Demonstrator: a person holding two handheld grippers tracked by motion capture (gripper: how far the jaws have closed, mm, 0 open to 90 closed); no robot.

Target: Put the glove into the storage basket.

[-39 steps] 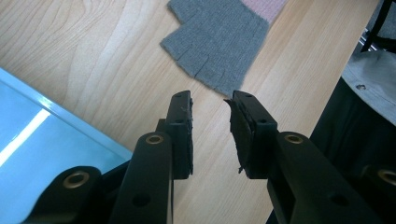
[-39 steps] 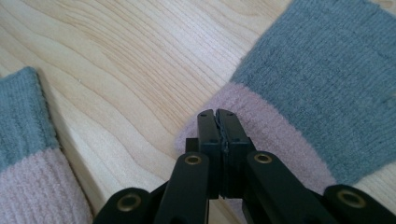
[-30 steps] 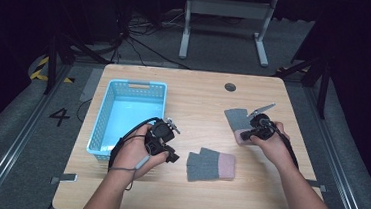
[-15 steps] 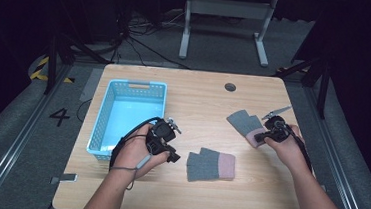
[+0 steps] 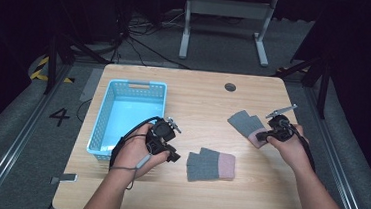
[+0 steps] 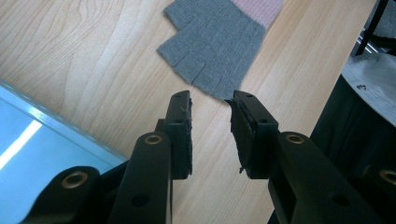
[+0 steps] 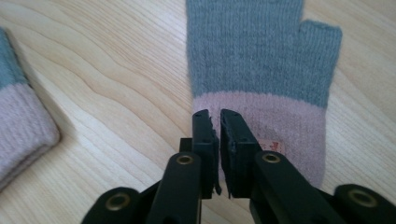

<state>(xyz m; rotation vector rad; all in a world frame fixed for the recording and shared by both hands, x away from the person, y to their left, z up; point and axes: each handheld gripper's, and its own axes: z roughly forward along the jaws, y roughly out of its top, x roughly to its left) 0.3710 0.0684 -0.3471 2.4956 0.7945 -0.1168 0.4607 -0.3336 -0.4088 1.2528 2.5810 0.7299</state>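
We hold the right gripper (image 5: pixel 266 136) over the pink cuff of a grey fingerless glove (image 5: pixel 246 124) lying flat on the table's (image 5: pixel 199 100) right side; its jaws have just been opening, a narrow gap now between them, gripping nothing. Our left gripper (image 5: pixel 173 155) sits released beside the blue basket (image 5: pixel 102 128), its jaws pointing at the second glove (image 5: pixel 211 164) near the front edge.

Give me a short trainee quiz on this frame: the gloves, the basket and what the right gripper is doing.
1. How many gloves lie on the table?
2. True or false: one of them lies inside the blue basket.
3. The right gripper sits over which part of its glove? A. the grey finger end. B. the pink cuff. C. the thumb.

Key: 1. Two. 2. False; both lie on the bare wood. 3. B; its jaws have just been opening, only a narrow gap shows, and no fabric is seen pinched between them.
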